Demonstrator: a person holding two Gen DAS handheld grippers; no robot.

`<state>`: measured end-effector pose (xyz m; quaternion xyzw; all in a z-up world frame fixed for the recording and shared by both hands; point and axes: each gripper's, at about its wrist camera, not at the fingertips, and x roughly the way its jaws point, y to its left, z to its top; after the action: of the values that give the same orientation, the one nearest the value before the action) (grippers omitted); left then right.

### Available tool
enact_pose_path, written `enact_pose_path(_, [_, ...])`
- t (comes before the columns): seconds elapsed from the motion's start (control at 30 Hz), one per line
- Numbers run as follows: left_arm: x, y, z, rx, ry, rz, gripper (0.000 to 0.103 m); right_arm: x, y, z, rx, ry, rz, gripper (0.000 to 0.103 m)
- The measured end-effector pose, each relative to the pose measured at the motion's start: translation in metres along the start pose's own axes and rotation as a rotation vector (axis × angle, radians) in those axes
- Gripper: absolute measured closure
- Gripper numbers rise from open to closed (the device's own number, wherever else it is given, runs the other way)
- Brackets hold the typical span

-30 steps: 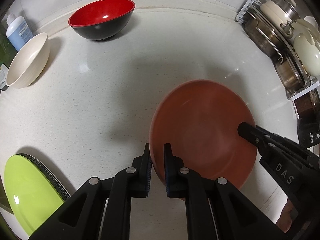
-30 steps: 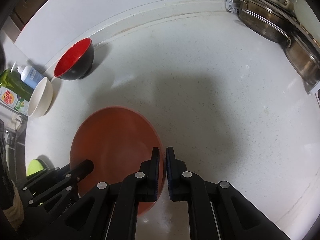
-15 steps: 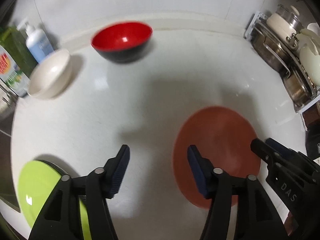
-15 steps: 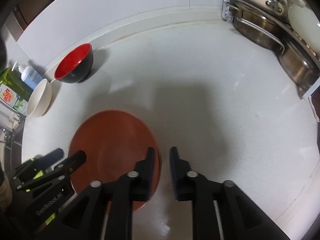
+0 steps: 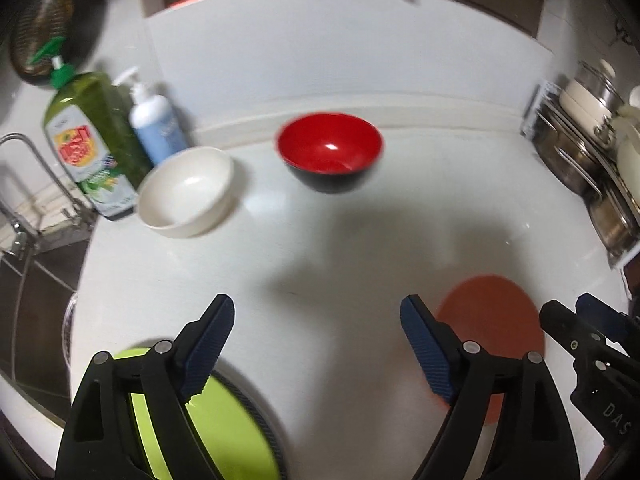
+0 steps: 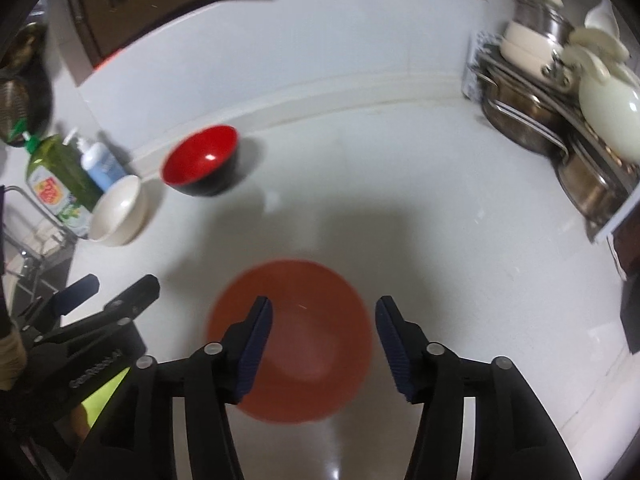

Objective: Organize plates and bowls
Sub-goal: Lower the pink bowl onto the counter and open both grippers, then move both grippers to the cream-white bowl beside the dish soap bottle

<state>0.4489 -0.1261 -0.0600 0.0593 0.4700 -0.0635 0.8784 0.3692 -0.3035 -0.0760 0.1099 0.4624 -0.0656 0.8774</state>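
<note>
My left tool (image 5: 316,340) has just been opening and stands wide, nothing between its pads, only bare white counter (image 5: 360,240). My right tool (image 6: 324,336) has also just been opening, about halfway, gripping nothing; the terracotta plate (image 6: 304,344) lies flat on the counter beneath it, low centre of the right view. The lime-green plate (image 5: 224,432) sits at lower left of the left view. The red-and-black bowl (image 5: 330,152) and the cream bowl (image 5: 186,192) stand upper left, near the soap bottles (image 5: 120,136).
</note>
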Motion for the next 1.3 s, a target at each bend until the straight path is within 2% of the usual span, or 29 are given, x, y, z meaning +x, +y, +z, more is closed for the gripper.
enact_pose_path(0.53, [-0.013,0.092,0.01,-0.11,-0.037,0.107,0.017,0.005,0.088,0.025,-0.116,-0.024,0.132,0.047])
enact_pose_path(0.7, [-0.015,0.119,0.012,-0.14,-0.043,0.139,0.017,0.016,0.119,0.035,-0.144,-0.001,0.183,0.047])
enact_pose_path(1.03, [-0.006,0.165,0.023,-0.185,-0.034,0.186,0.017,0.038,0.161,0.05,-0.199,-0.003,0.2,0.047])
enact_pose_path(1.3, [0.012,0.194,0.036,-0.225,-0.016,0.194,0.018,0.059,0.196,0.068,-0.226,0.01,0.226,0.047])
